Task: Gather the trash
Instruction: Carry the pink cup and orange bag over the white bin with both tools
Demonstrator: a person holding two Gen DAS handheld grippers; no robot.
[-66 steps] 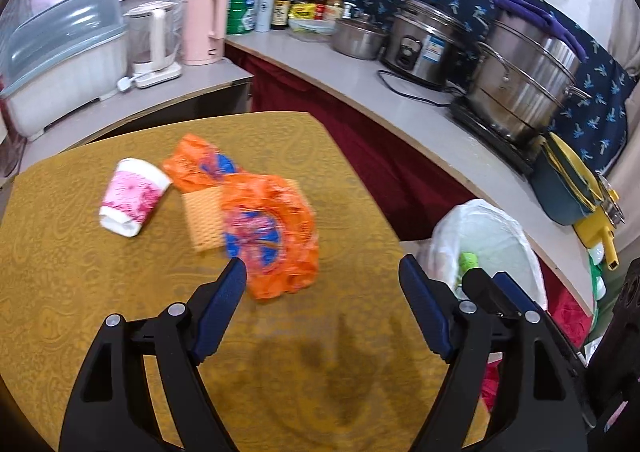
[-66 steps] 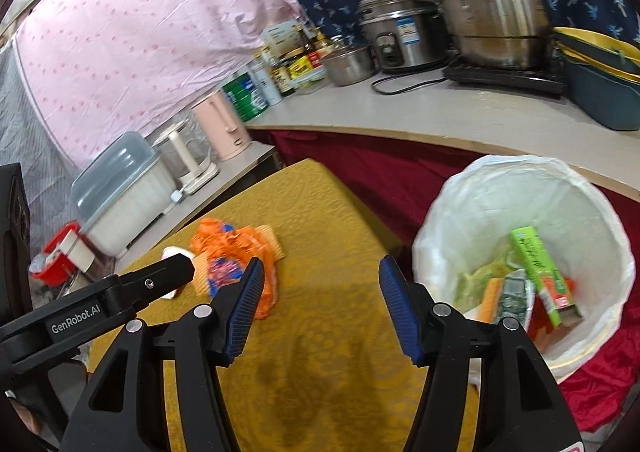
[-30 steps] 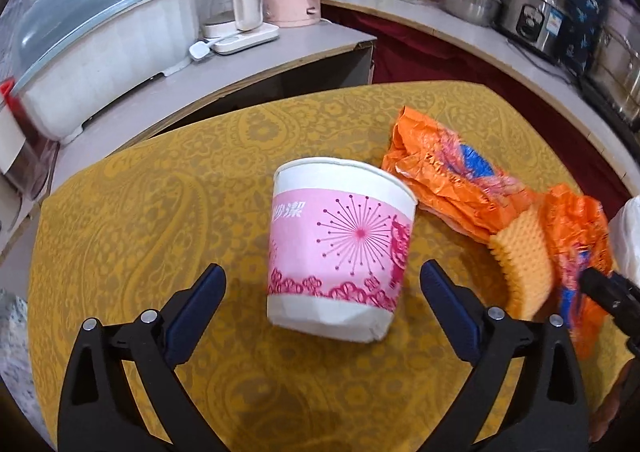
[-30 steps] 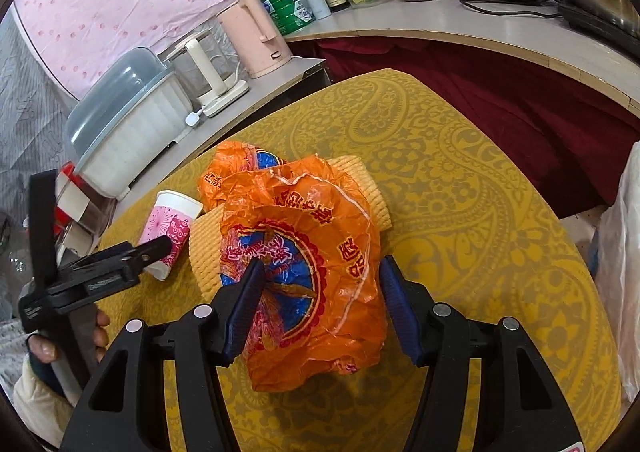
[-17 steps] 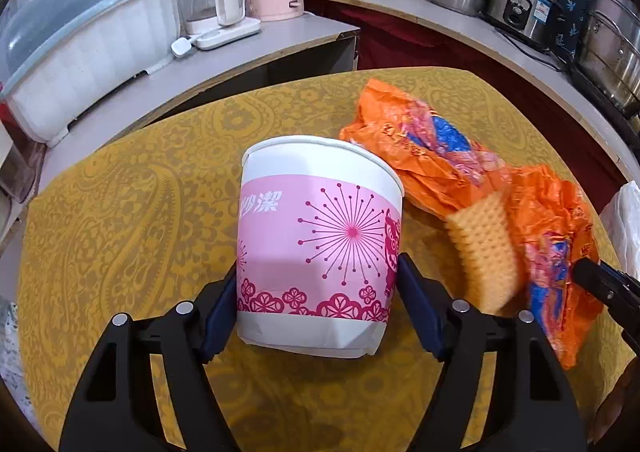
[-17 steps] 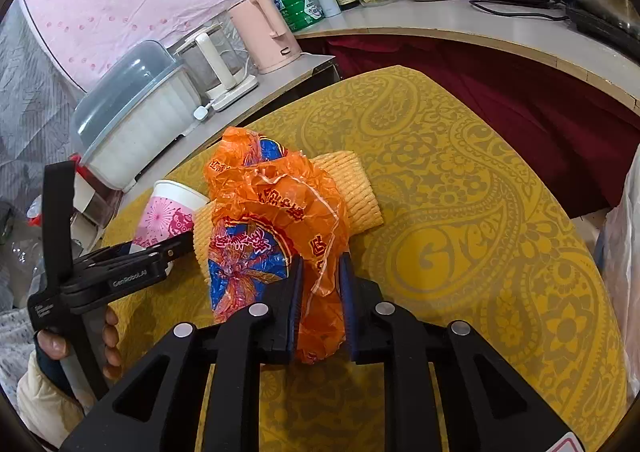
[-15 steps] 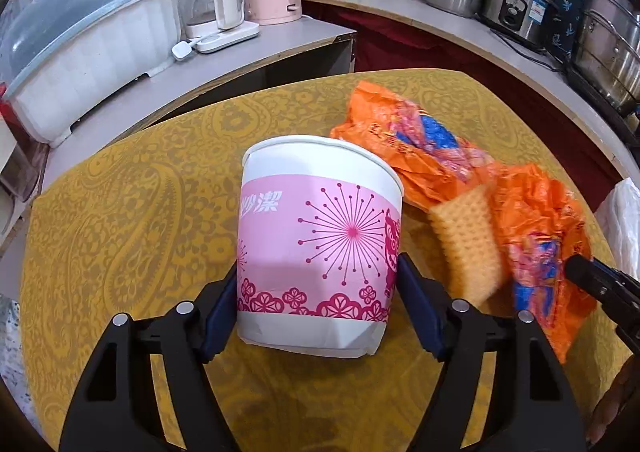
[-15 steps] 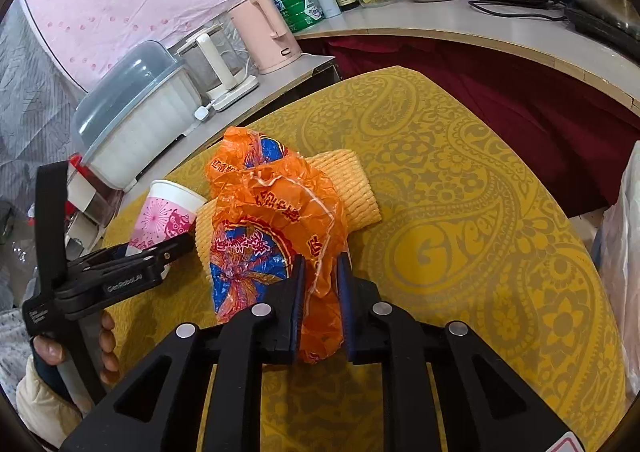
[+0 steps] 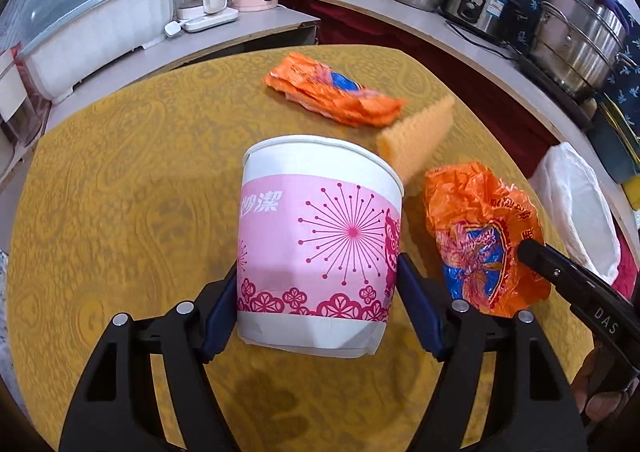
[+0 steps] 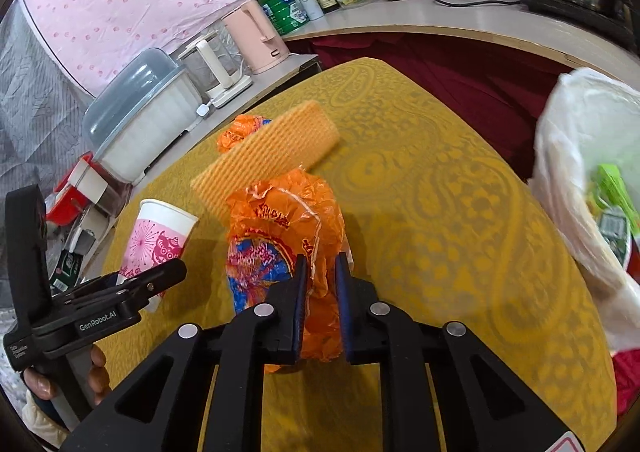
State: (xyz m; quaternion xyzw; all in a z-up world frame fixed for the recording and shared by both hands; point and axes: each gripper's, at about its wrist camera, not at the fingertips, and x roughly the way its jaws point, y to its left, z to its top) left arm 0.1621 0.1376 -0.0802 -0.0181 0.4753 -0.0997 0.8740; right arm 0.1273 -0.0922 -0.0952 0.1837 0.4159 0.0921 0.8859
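The left tool (image 9: 316,292) clamps the pink paper cup (image 9: 320,244) at frame centre, while the right tool (image 10: 320,292) pinches the crumpled orange wrapper (image 10: 280,244) above the surface (image 10: 440,212).

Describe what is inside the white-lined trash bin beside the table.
In the right wrist view, the trash bin holds a green carton and a dark printed wrapper near its rim. Anything deeper is hidden by the white liner and the picture's edge.

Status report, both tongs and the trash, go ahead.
Left tongs shut on paper cup. Right tongs shut on orange wrapper. Path to lined bin unobstructed.
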